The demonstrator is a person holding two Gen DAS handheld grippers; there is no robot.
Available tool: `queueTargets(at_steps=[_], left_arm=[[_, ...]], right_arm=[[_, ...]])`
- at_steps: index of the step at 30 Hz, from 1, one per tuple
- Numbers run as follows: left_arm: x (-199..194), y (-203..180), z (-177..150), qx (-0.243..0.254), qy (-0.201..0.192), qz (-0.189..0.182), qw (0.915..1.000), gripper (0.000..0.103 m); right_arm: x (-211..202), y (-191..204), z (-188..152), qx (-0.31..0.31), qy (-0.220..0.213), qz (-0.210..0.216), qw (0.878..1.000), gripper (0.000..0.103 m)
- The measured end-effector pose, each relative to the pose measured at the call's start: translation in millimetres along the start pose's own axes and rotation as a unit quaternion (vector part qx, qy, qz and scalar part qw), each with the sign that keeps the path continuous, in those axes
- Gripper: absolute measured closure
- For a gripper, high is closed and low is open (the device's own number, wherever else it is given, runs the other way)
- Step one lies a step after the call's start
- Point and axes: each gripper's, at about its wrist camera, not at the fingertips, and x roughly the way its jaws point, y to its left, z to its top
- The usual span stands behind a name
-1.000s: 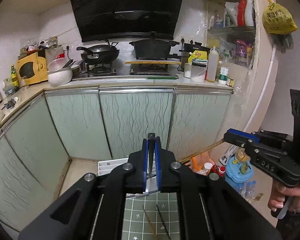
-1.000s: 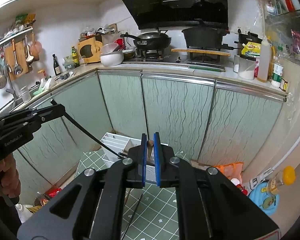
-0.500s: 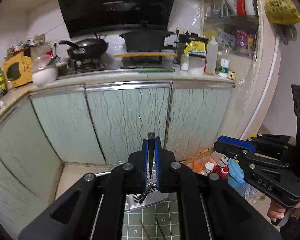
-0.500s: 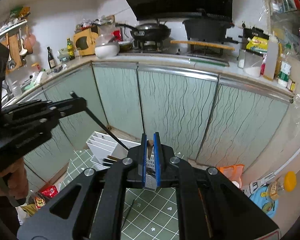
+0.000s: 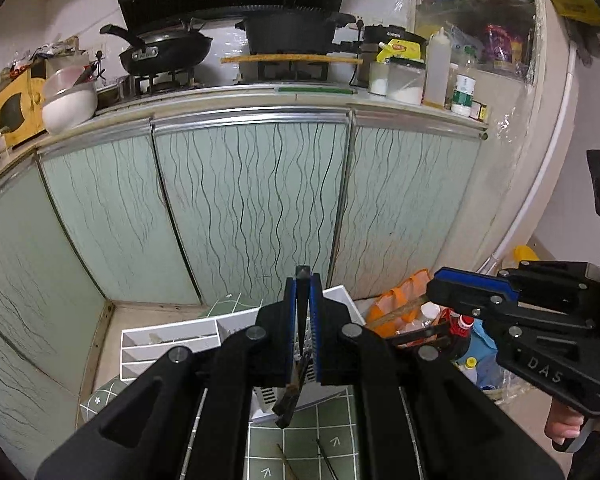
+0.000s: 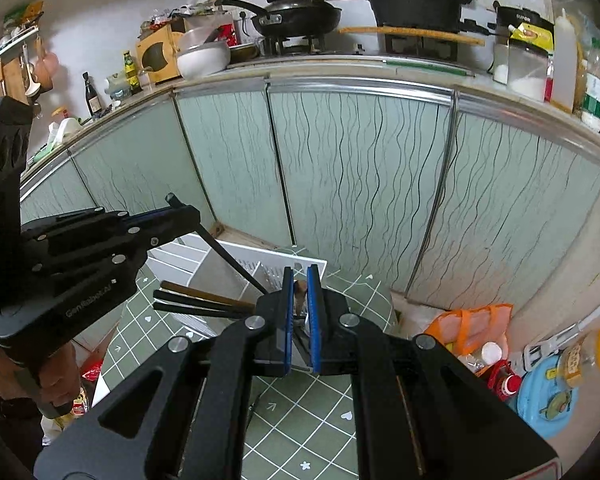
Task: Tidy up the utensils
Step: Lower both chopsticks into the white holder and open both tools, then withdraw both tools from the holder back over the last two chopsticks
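1. While both claws point down toward the floor, the left claw (image 5: 304, 304) is pinched on a black chopstick (image 5: 290, 400), whose lower end hangs out below the blue pads at 6 o'clock.
2. Seen from the right wrist, that same black chopstick (image 6: 236, 262) runs on a slant from the left claw (image 6: 180, 216) at 10 o'clock down toward the centre.
3. The right claw (image 6: 300, 304) is pinched on a brown wooden chopstick (image 6: 299, 292), only its end showing between the blue pads.
4. From the left wrist, the right claw (image 5: 440, 284) sits at 3 o'clock, and the brown chopstick (image 5: 396, 314) sticks out of it toward the centre.
5. A white compartmented organizer tray (image 5: 168, 340) lies on a green tiled mat (image 5: 304, 452) just beyond both claws.
6. Several dark chopsticks (image 6: 196, 304) stick out toward 9 o'clock in the right wrist view; I cannot tell what they rest on.
7. Two more thin sticks (image 5: 326, 456) lie on the mat at 6 o'clock in the left wrist view.
8. Pale green cabinet doors (image 5: 252, 208) fill the middle, under a table (image 5: 220, 98) with a wok (image 5: 168, 50) and a pot (image 5: 292, 30) at 12 o'clock.
9. An orange bag (image 6: 472, 328) lies at 4 o'clock from the right wrist.
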Motion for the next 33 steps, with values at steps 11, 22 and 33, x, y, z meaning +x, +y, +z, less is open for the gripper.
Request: queueTargets(at_steps=[11, 22, 33], left_arm=[[-8.2, 9.2, -3.9, 0.004, -0.012, 0.014, 0.9998, 0.017], [-29.2, 38.0, -4.1, 0.005, -0.008, 0.014, 0.9999, 0.004], [-61.7, 37.6, -45.6, 0.011, -0.016, 0.035, 0.9992, 0.004]], right_arm=[[-8.0, 0.5, -3.5, -0.008, -0.019, -0.005, 1.000, 0.057], [-32.6, -7.1, -6.2, -0.024, -0.039, -0.007, 0.999, 0.007], [-52.7, -3.5, -47.2, -0.030, -0.036, -0.023, 0.999, 0.007]])
